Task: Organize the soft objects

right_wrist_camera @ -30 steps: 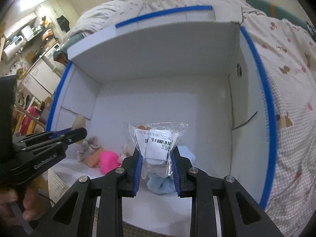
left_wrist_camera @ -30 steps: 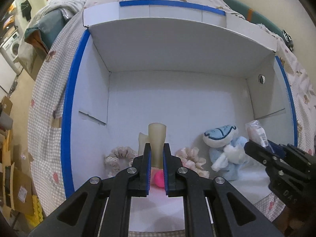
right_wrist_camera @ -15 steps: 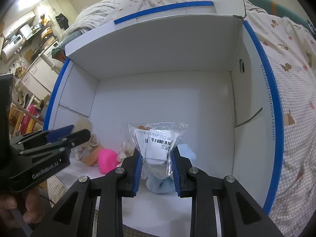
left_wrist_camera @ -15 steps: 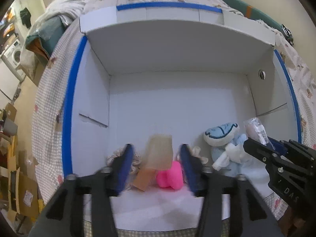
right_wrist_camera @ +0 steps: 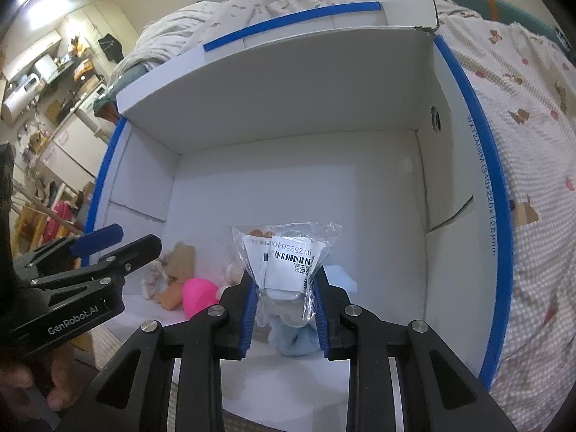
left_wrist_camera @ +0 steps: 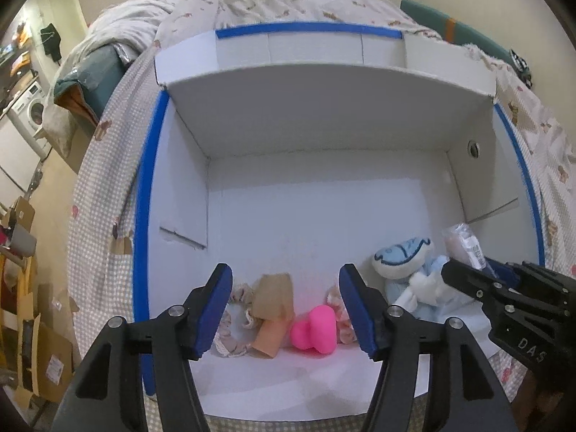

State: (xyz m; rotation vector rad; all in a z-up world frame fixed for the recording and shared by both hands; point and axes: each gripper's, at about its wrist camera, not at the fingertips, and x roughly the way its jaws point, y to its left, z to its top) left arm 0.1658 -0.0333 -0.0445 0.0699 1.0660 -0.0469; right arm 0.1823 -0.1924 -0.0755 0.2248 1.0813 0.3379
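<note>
The soft objects lie along the near wall of the white cardboard box (left_wrist_camera: 324,201), which stands on a bed with a checked cover (left_wrist_camera: 104,223). In the left wrist view we see our left gripper (left_wrist_camera: 286,306) above this group with its jaws spread wide and nothing between them. Between the blue pads (left_wrist_camera: 216,306) we see a beige stocking-like piece (left_wrist_camera: 271,309), bent over, its lower end touching the box floor. Just beside it on the right lies a bright pink soft toy (left_wrist_camera: 315,329). A pale scrunchie (left_wrist_camera: 230,338) lies to the left of the beige piece, and a second floral scrunchie (left_wrist_camera: 340,320) shows partly behind the right pad. Further right a light blue plush toy (left_wrist_camera: 406,270) sits near the right wall. Our right gripper (left_wrist_camera: 464,273) comes in from the right edge and holds a clear plastic bag (left_wrist_camera: 462,244) above the plush.

In the right wrist view, our right gripper (right_wrist_camera: 286,288) has its jaws pinching the clear plastic bag (right_wrist_camera: 288,255), which carries white labels with barcodes. The bag stands up above the pads, and something soft and pale is inside; we cannot tell exactly what. Under the bag we see the light blue plush toy (right_wrist_camera: 291,338) on the box floor. To the left lie the pink soft toy (right_wrist_camera: 198,293) and the beige piece (right_wrist_camera: 178,270), close together. Our left gripper (right_wrist_camera: 118,241) shows at the left side, its jaws apart, over the edge of the box (right_wrist_camera: 295,180).
</note>
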